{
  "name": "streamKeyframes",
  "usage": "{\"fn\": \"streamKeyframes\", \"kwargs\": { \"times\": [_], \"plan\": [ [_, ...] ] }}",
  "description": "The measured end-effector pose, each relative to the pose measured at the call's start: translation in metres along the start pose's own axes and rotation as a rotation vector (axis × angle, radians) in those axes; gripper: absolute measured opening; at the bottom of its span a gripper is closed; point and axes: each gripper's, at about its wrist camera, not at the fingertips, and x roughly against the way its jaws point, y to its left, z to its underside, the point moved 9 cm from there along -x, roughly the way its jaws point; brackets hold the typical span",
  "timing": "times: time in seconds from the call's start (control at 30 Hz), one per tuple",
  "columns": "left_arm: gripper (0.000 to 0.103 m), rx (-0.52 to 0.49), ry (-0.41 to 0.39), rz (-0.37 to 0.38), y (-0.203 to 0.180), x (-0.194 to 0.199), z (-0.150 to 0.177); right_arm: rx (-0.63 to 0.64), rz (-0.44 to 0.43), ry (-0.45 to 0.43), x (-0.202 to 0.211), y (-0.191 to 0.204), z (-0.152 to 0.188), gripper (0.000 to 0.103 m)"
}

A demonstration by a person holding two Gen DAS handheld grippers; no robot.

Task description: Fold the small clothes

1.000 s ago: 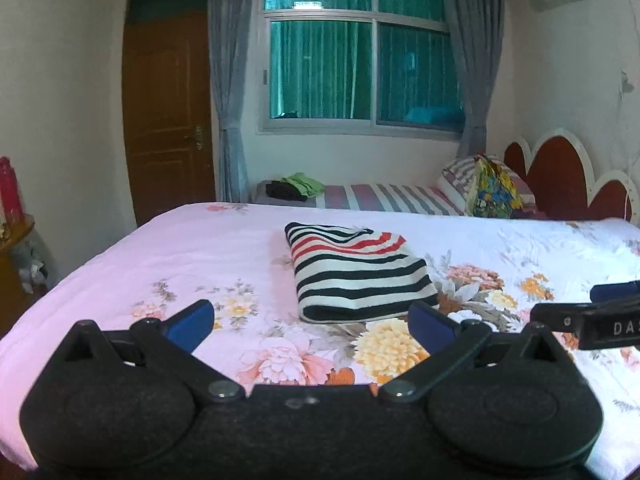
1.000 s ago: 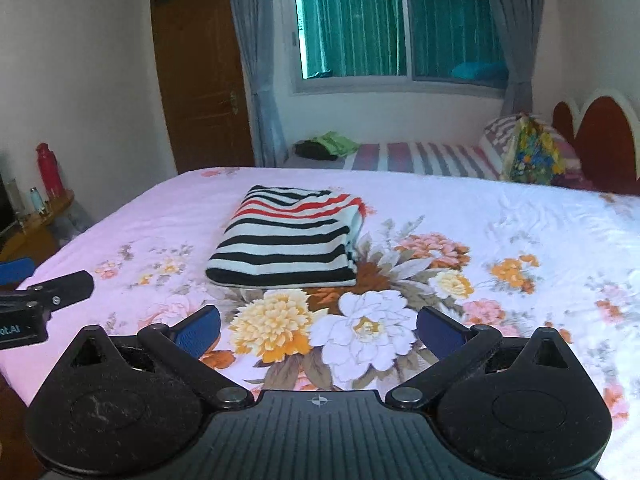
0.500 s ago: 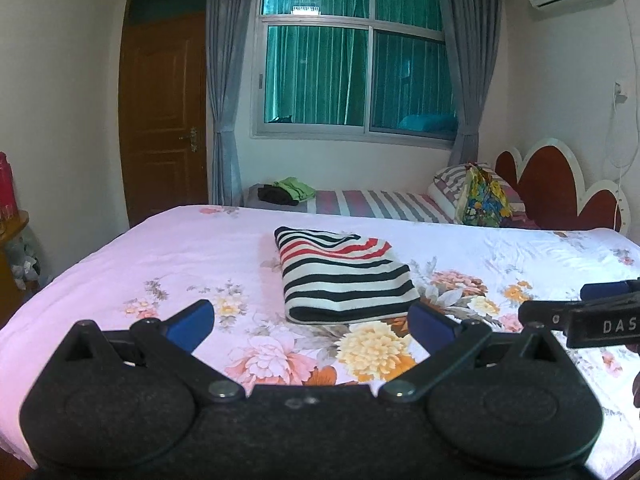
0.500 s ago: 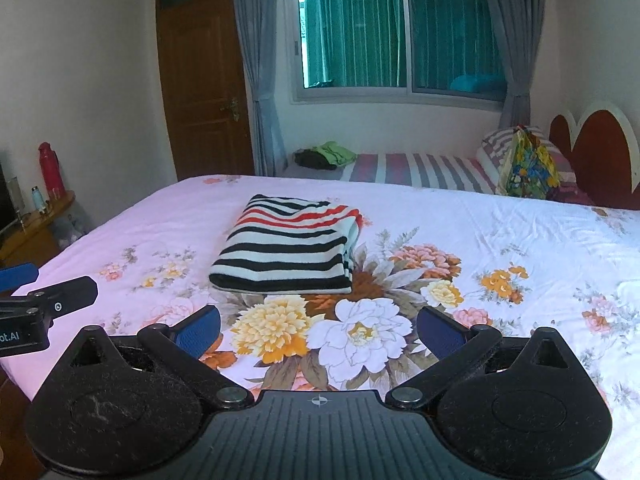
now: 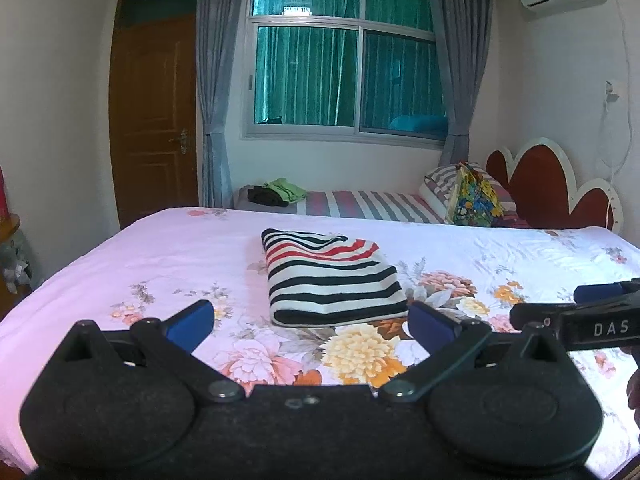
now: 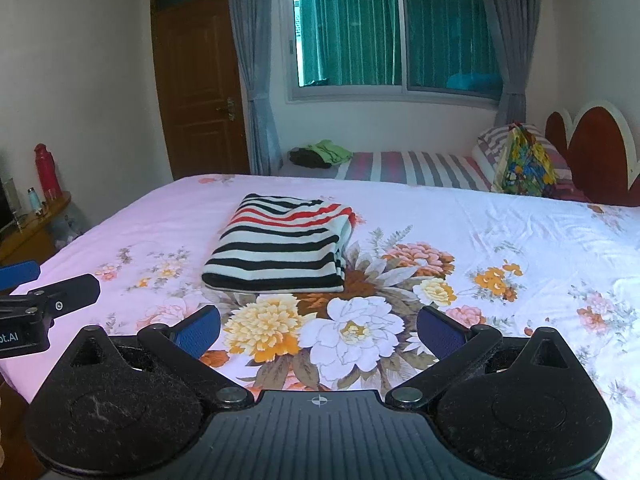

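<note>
The striped garment (image 5: 334,278) lies folded into a compact rectangle at centre frame on the floral bedsheet (image 5: 160,252), while the left gripper (image 5: 310,322) and right gripper (image 6: 318,330) hover at lower frame, jaws spread wide and empty, presumably because folding looks complete.

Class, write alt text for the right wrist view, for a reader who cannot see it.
A folded striped garment lies on a bed with a pink floral sheet, beyond the open, empty right gripper. The left gripper shows at the left edge; a window and a door stand behind.
</note>
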Motion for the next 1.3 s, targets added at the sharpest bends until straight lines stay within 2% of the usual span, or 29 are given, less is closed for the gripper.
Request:
{"fn": "streamKeyframes", "kwargs": {
  "times": [0.7, 1.3],
  "plan": [
    [0.102, -0.013, 0.002, 0.014, -0.009, -0.002, 0.001, -0.006, 0.007, 0.001, 0.007, -0.013, -0.001, 0.103],
    [0.102, -0.011, 0.000, 0.014, -0.005, -0.002, 0.000, 0.005, 0.002, 0.000, 0.004, -0.006, -0.002, 0.103]
  ]
}}
